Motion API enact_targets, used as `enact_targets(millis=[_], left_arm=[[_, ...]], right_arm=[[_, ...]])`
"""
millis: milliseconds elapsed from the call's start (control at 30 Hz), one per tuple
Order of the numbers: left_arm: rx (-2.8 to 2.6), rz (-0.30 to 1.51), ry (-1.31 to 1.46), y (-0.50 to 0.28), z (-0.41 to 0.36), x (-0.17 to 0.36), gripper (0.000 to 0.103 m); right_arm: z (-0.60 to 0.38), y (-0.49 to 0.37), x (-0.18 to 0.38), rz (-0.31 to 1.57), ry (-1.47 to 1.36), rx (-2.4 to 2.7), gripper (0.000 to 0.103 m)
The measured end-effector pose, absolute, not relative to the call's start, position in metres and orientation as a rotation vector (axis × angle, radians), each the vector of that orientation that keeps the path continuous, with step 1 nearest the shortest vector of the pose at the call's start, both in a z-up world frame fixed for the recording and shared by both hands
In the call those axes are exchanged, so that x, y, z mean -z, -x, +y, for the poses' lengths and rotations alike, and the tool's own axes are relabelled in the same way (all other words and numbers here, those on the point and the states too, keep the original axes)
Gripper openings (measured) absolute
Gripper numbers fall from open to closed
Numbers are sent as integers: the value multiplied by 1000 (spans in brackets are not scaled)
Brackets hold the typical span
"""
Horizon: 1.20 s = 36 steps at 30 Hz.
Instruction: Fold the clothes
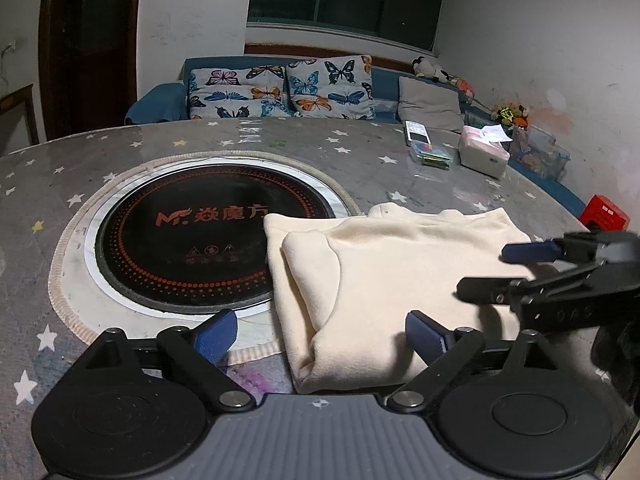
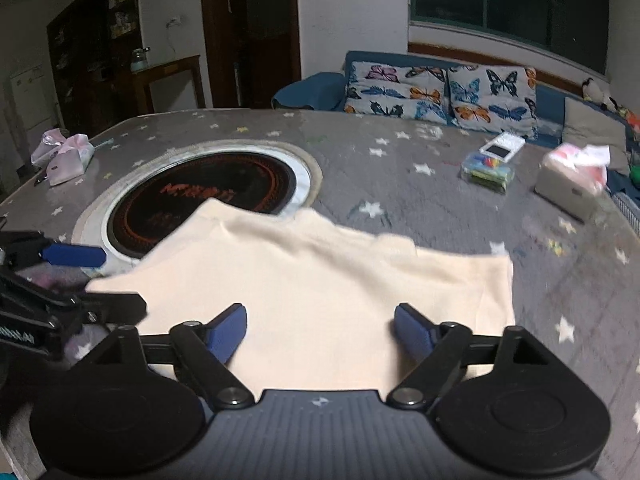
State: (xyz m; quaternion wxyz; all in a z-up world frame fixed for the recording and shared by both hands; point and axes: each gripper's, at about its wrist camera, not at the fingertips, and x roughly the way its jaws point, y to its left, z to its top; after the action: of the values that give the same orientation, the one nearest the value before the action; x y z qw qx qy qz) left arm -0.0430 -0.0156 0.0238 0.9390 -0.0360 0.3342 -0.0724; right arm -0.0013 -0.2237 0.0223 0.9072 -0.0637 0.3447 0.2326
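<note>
A cream garment [image 1: 400, 272] lies folded in layers on the star-patterned table [image 1: 360, 152], its left edge over the rim of a round black cooktop [image 1: 192, 240]. My left gripper [image 1: 320, 334] stands open at the garment's near left corner; the cloth lies between its blue pads without being pressed. In the right wrist view the garment [image 2: 320, 272] fills the middle. My right gripper [image 2: 322, 330] is open over its near edge, nothing pinched. Each gripper shows in the other's view: the right one [image 1: 500, 274] at the garment's right side, the left one [image 2: 112, 280] at its left corner.
A tissue box [image 1: 482, 152], a clear box of coloured bits [image 1: 432, 152] and a white remote [image 1: 416, 132] sit at the table's far right. A pink bag [image 2: 64, 156] lies far left. A red box [image 1: 606, 212] is off the right edge. A sofa with butterfly cushions [image 1: 280, 88] stands behind.
</note>
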Motion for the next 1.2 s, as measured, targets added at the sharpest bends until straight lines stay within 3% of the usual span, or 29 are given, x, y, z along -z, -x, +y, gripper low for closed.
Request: enact_targets(millis=[133, 367, 1200], left_arm=[[138, 690, 76, 43, -15, -24, 103], [114, 729, 84, 40, -12, -20, 103], [75, 774, 111, 36, -16, -15, 103]], right_arm=[[-222, 4, -17, 698, 125, -479, 90], [-216, 7, -10, 673, 134, -478, 103], [-214, 9, -7, 651, 135, -481, 103]])
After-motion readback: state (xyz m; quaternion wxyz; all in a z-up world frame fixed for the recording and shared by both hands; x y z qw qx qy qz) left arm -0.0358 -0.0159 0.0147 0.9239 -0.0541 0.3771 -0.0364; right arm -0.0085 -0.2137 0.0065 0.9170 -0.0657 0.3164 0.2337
